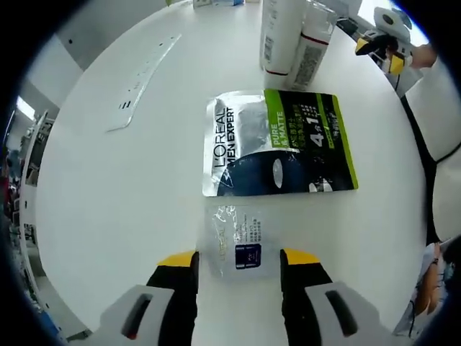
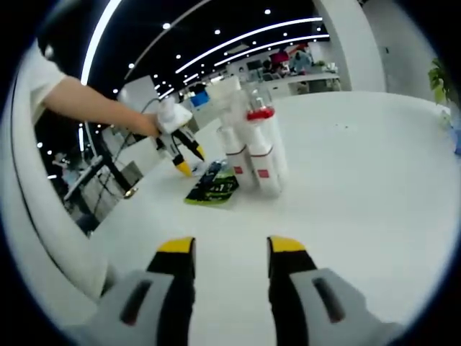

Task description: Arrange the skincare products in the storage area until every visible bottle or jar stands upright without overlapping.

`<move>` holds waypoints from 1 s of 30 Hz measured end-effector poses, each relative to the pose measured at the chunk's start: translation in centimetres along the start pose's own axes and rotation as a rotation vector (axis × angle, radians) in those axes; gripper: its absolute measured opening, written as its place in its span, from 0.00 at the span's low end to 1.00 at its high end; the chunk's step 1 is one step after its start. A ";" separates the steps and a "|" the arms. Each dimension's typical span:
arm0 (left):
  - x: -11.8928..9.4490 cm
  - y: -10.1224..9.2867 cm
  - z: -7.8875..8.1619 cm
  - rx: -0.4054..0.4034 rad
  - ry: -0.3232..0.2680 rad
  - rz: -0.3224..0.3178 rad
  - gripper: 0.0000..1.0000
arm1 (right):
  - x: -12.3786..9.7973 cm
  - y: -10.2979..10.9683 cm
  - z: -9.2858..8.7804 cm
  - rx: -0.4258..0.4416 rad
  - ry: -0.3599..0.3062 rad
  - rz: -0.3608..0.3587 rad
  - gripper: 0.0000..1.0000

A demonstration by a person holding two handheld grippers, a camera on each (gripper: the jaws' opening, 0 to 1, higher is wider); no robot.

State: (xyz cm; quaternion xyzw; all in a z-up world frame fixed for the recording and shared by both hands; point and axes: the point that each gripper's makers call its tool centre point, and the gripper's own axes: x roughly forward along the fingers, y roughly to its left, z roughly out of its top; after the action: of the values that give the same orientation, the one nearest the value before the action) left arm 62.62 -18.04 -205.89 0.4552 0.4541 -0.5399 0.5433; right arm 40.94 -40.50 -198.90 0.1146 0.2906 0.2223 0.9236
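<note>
Plainly, the left gripper [image 1: 238,263], jaws apart around the small clear flat sachet [image 1: 238,244], could slide it against the black-and-green L'Oréal pouch [image 1: 281,144], while the right gripper [image 2: 223,249] idles agape.

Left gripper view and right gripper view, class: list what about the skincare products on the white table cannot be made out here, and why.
- White bottles, left gripper view: tops cut off by the picture's upper edge.
- Small clear sachet, left gripper view: print too small to read.
- Green-and-black pouch, right gripper view: partly hidden behind the bottles, lettering too small.
- Left hand-held gripper, right gripper view: too small to tell whether anything is in it.
</note>
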 end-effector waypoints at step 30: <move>-6.0 -4.9 -13.5 -0.340 0.040 0.145 1.00 | -0.1 2.9 -0.7 -0.042 -0.019 0.077 0.38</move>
State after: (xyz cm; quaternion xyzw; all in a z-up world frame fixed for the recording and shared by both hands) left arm 57.66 -3.72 -202.38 0.3988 0.5154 -0.4055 0.6410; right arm 39.48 -37.94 -198.38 0.1084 0.2723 0.2625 0.9193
